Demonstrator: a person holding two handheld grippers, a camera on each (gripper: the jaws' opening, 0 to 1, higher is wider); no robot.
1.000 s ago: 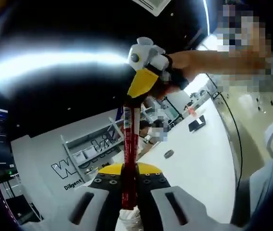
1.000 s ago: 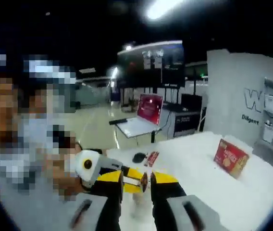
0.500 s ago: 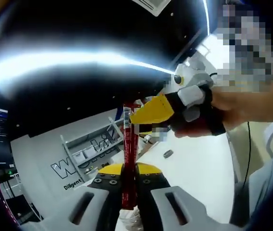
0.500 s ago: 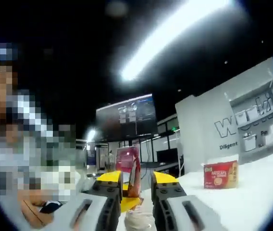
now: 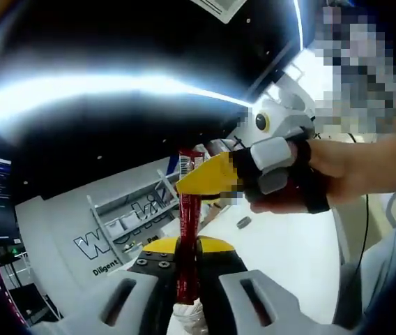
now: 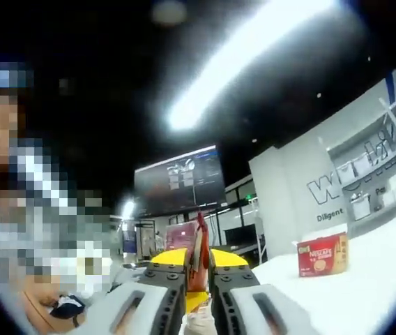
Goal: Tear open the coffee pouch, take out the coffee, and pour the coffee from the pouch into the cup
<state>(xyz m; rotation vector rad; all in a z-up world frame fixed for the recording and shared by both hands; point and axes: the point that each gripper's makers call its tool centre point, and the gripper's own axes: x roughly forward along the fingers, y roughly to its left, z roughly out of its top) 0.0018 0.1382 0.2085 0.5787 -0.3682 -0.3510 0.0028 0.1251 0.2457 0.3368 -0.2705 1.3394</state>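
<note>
Left gripper view: my left gripper [image 5: 187,262] has its jaws closed tight on the lower part of a slim red coffee stick pouch [image 5: 187,230], which stands upright between them. Below the jaws I see the rim of a pale translucent plastic cup [image 5: 188,319]. The right gripper [image 5: 205,178], yellow-tipped and held in a hand [image 5: 351,171], comes in from the right and meets the pouch at its top end. A white counter [image 5: 288,244] runs behind, with a small round dark object [image 5: 244,222] on it. Right gripper view: my right gripper [image 6: 198,269] has its jaws nearly together, pinching the pouch's red top edge [image 6: 199,248]. A red printed coffee box [image 6: 321,255] stands on the white counter [image 6: 365,279], well apart to the right.
</note>
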